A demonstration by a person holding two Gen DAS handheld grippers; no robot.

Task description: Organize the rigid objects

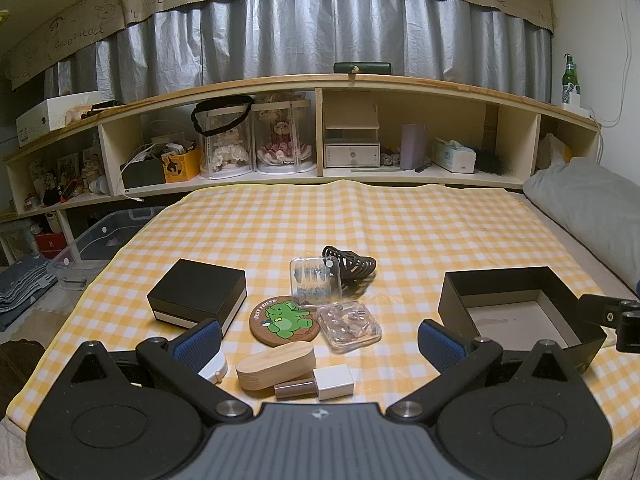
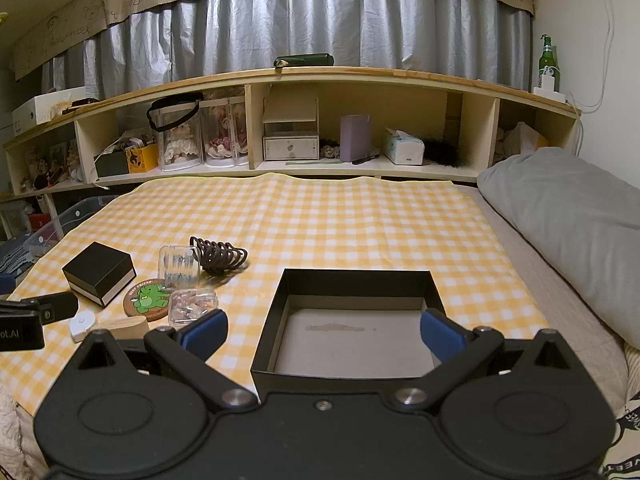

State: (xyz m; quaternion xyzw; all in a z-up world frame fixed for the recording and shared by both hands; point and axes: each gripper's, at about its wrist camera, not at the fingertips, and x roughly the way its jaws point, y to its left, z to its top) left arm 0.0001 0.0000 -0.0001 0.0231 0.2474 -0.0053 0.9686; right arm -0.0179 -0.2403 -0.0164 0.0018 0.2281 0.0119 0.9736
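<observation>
On the yellow checked cloth [image 1: 360, 220] lie a closed black box [image 1: 196, 294], a round coaster with a green elephant [image 1: 285, 320], two clear plastic cases [image 1: 316, 282] [image 1: 349, 325], a dark hair claw [image 1: 350, 267], a wooden oval case [image 1: 276, 365], a small white block [image 1: 334, 381] and a white round item [image 1: 214, 368]. An open empty black box [image 2: 352, 320] stands at the right. My left gripper [image 1: 320, 342] is open above the small items. My right gripper [image 2: 323, 328] is open over the empty box's near part.
A long wooden shelf unit [image 1: 320, 128] with dolls, boxes and tissues runs behind the bed. A grey pillow [image 2: 568, 224] lies at the right. A clear storage bin [image 1: 100, 244] sits on the floor at the left. A green bottle [image 2: 549, 65] stands on the shelf top.
</observation>
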